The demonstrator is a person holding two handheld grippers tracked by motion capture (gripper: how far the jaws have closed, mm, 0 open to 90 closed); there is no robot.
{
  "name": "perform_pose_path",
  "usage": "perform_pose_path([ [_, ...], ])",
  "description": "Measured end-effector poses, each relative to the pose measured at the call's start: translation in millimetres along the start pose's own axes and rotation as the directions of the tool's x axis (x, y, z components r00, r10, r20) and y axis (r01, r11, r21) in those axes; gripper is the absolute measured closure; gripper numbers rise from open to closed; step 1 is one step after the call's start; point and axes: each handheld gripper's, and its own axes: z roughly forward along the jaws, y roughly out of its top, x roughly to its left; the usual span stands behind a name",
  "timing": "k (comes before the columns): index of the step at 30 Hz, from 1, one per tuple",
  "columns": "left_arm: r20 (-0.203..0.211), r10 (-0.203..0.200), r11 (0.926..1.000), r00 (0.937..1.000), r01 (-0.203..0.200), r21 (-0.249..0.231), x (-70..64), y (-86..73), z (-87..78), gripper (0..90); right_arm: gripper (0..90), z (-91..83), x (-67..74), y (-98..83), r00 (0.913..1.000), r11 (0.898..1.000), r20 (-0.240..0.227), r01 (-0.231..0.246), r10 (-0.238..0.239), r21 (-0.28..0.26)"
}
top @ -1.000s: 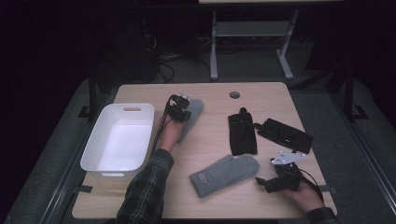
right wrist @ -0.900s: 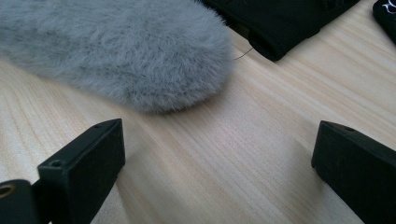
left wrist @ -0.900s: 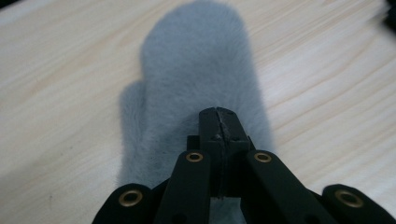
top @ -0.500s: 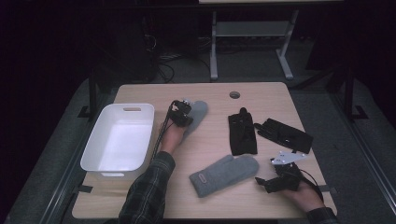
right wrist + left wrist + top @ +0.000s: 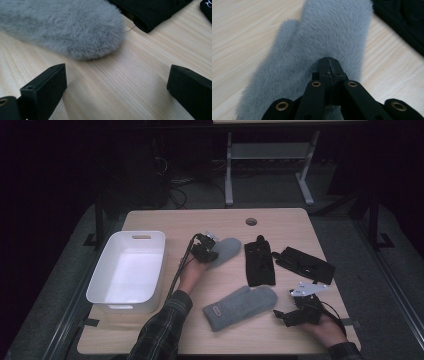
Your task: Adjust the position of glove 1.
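A grey fluffy mitten (image 5: pixel 227 249) lies at the middle of the wooden table (image 5: pixel 200 222). My left gripper (image 5: pixel 205 251) is at its near end, jaws pressed together in the fur. In the left gripper view the mitten (image 5: pixel 324 32) stretches away from the shut tips of that gripper (image 5: pixel 329 61). A second grey mitten (image 5: pixel 240 306) lies nearer the front edge. My right gripper (image 5: pixel 282 316) rests just right of it, low over the wood. In the right gripper view its jaws (image 5: pixel 117 80) stand wide open on bare table, the mitten's rounded end (image 5: pixel 62 30) just beyond them.
A white plastic tub (image 5: pixel 161 265) stands on the table's left side. A black glove (image 5: pixel 259 264) and another black glove (image 5: pixel 306 264) lie right of the centre. A cable hole (image 5: pixel 251 221) sits near the far edge. Dark floor and a desk frame lie beyond.
My left gripper has moved right and slightly toward the front, and the grey mitten in its jaws has shifted right with it. The right gripper has stayed put.
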Motion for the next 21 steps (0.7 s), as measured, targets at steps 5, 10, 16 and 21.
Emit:
perform_pose_path([
  [5, 0.030, 0.003, 1.0000, 0.9996, -0.003, -0.005, -7.2, 2.2, 1.9, 89.4, 2.4, 0.0, 0.0, 0.0, 1.0000, 1.000, 0.000, 0.000, 0.000, 0.000],
  [10, 0.039, 0.022, 0.9993, 0.9990, -0.021, -0.030, -6.0, 6.2, -12.4, 89.4, 2.5, 0.0, 0.0, 0.0, 1.0000, 1.000, 0.000, 0.000, 0.000, 0.000],
  [16, -0.034, 0.000, 0.9991, 0.9994, -0.001, -0.042, 10.2, -4.5, -41.3, 89.4, 2.4, 0.0, 0.0, 0.0, 1.0000, 1.000, 0.000, 0.000, 0.000, 0.000],
  [21, -0.067, -0.015, 0.9999, 0.9977, 0.015, -0.002, 19.3, -17.0, -43.4, 89.4, 2.5, 0.0, 0.0, 0.0, 1.0000, 1.000, 0.000, 0.000, 0.000, 0.000],
])
